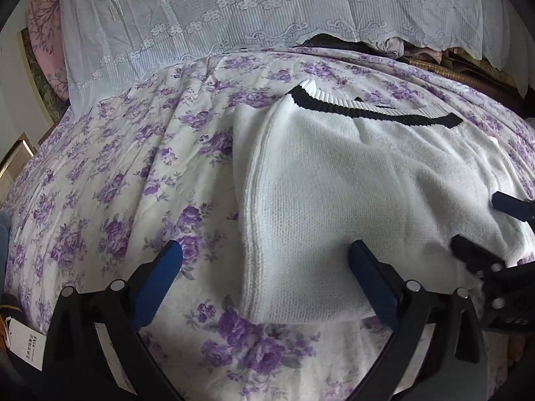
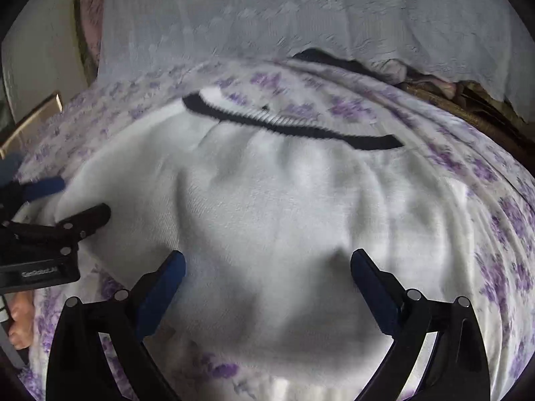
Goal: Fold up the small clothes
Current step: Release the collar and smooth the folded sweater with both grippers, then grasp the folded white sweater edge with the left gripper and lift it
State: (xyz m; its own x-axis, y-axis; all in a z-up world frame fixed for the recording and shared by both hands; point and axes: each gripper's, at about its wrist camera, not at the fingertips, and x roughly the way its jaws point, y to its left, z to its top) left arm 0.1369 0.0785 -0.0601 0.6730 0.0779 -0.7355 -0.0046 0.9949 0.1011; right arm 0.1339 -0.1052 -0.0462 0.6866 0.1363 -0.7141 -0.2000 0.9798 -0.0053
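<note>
Right, the biggest thing under me is the bed, spread with a purple-flowered sheet [image 1: 110,180], and a white lace cover [image 1: 234,16] hangs across the far end. On the sheet lies the white knit sweater [image 1: 334,173], its black-trimmed ribbed band [image 1: 374,108] at the far edge and a fold already laid in along its left side, judging by the doubled ridge there.

What worries me is the knit: it looks soft and loose, so if I pinch only the top layer the fold underneath could slide apart or bunch. The right wrist view is smeared, which suggests that hand is moving, and a fast drag could rumple both sweater and sheet.

My left gripper [image 1: 265,259] stands wide open and holds nothing; its right finger sits over the sweater's near part, its left finger over bare sheet, so the sweater's folded left edge runs between them. My right gripper [image 2: 267,267] is also spread wide and empty, poised over the middle of the sweater's near half. The two grippers are just beside each other, and I cannot tell whether either touches the cloth.
</note>
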